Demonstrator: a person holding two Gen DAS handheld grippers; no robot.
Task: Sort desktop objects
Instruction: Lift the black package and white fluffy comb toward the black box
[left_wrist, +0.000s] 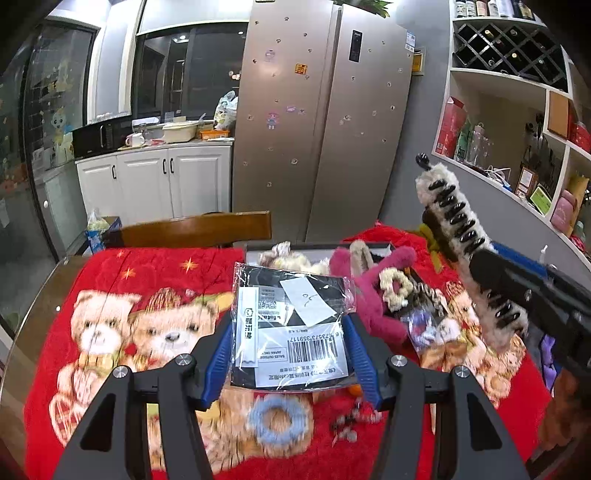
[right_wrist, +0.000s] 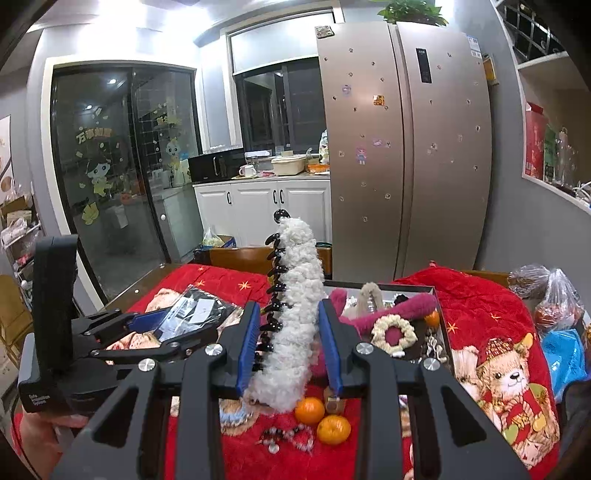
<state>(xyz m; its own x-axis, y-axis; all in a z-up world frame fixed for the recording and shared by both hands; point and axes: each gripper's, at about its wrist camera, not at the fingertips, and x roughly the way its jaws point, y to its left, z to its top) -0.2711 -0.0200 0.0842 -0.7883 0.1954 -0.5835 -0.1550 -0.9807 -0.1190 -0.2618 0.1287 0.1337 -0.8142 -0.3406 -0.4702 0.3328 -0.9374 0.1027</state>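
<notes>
Packaged black item (left_wrist: 291, 328) is sitting clamped between the left gripper (left_wrist: 290, 354) pads above the red blanket (left_wrist: 155, 266); the right gripper (right_wrist: 288, 343) is gripping a fluffy white hair claw (right_wrist: 295, 314) upright, nearer than the accessory tray (right_wrist: 439, 295).

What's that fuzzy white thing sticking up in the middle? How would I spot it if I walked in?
Start at the table under the red teddy-bear blanket, then find the right-hand tool held above it. Standing upright between its blue pads is a long hair clip covered in white fluff. Unlike the round scrunchies nearby, it is straight, with a row of black curved teeth down one side.
</notes>
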